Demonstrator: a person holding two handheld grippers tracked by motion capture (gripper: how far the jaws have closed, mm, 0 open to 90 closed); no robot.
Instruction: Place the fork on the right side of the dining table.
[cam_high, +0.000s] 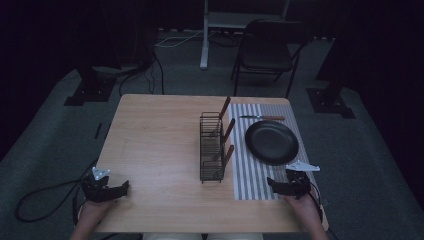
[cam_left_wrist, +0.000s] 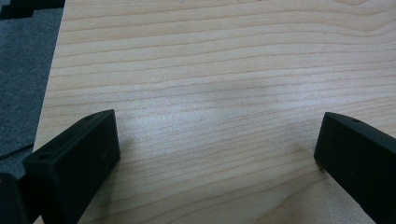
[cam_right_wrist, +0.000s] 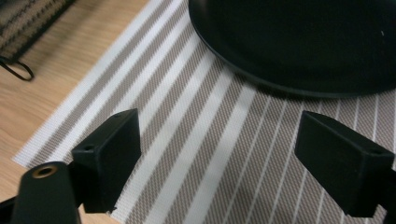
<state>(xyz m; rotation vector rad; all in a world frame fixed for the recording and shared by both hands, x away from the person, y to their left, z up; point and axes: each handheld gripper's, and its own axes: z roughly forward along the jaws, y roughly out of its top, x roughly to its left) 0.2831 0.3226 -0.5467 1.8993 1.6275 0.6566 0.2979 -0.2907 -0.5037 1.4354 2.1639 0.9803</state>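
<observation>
We are resting our right gripper (cam_high: 278, 186), jaws wide apart and empty, on the striped mat (cam_right_wrist: 196, 140) just short of the black plate (cam_high: 271, 142) lying ahead, while our left gripper (cam_high: 119, 189), likewise gaping empty, is sitting well apart.

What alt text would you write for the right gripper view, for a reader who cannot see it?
The right gripper, jaws wide open and holding nothing, hovers over a striped placemat just short of a black plate. Bare wooden table and the corner of a wire rack lie at upper left.
</observation>
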